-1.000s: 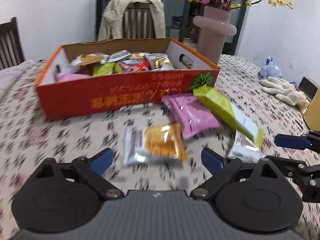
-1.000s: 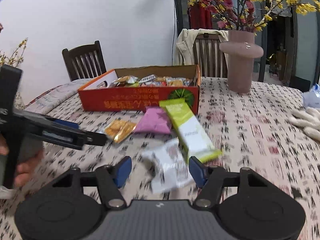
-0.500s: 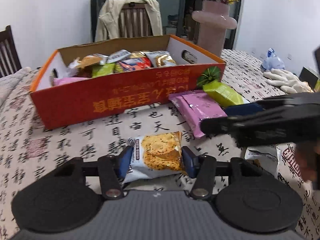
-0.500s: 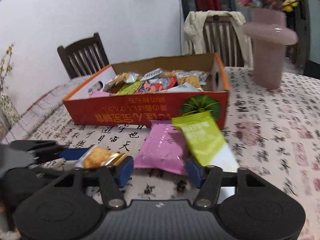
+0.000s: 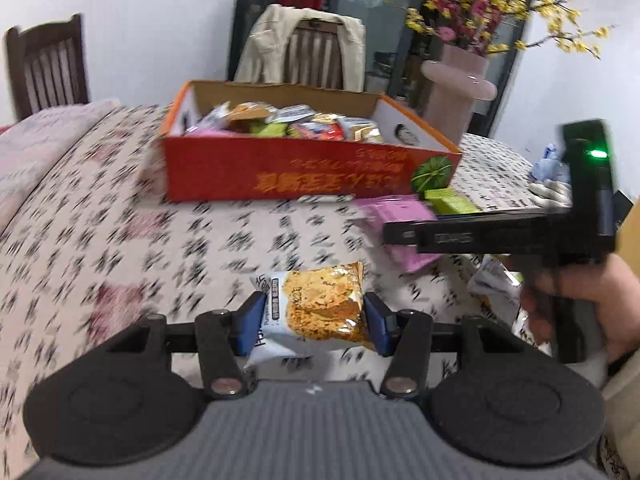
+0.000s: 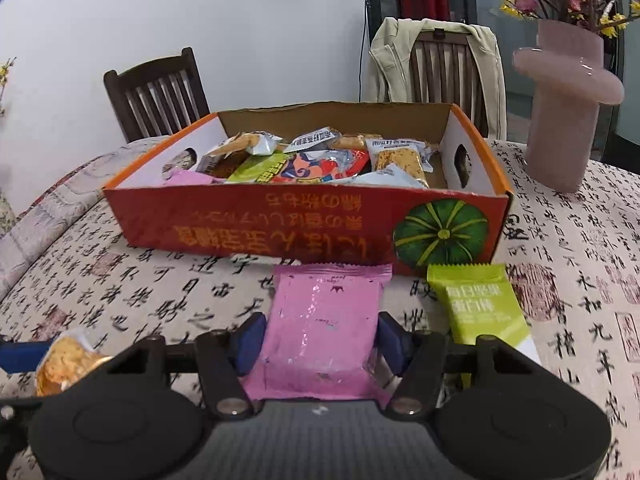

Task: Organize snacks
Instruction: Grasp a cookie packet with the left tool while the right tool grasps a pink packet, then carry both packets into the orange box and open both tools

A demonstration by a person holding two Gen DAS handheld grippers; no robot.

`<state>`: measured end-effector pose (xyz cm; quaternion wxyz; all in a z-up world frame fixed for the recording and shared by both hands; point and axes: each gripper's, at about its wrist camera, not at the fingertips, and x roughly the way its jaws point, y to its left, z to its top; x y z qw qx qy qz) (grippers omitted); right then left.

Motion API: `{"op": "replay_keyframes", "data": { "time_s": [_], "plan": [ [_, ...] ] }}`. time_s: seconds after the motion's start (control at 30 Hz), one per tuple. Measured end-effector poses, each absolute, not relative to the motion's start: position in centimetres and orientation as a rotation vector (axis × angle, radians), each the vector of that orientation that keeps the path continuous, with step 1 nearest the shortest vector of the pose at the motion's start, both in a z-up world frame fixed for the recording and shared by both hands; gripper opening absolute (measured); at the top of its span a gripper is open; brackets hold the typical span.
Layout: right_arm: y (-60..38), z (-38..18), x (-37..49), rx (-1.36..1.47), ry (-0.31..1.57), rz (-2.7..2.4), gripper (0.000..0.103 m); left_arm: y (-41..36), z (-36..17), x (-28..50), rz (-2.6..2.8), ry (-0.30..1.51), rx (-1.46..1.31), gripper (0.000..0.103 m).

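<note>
Nearest the orange box [image 6: 256, 220], on its front side, the left hand-held gripper [image 5: 314, 322] clamps the golden cracker packet [image 5: 316, 312] by its edges; that slick film could squirt free. Beside it the right hand-held gripper [image 6: 318, 340] is closing around the pink packet [image 6: 326, 320] (pads barely meeting it), which lies against the box front and may crumple. The box is already piled high, so spillover threatens.
</note>
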<state>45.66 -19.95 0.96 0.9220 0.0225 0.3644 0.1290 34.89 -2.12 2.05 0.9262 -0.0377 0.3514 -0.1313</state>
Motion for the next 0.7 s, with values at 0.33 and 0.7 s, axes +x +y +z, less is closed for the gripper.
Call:
{"op": "replay_keyframes", "data": {
  "time_s": [0.33,0.7],
  "plan": [
    [-19.7,2.9,34.4,0.058,0.688,0.339,0.058,0.0,1.8,29.6,-0.188,0.739,-0.116,0.054],
    [-21.1,2.9,24.1,0.073,0.674,0.328,0.059,-2.1,3.7,25.5,-0.224,0.677,-0.081,0.054]
  ]
}}
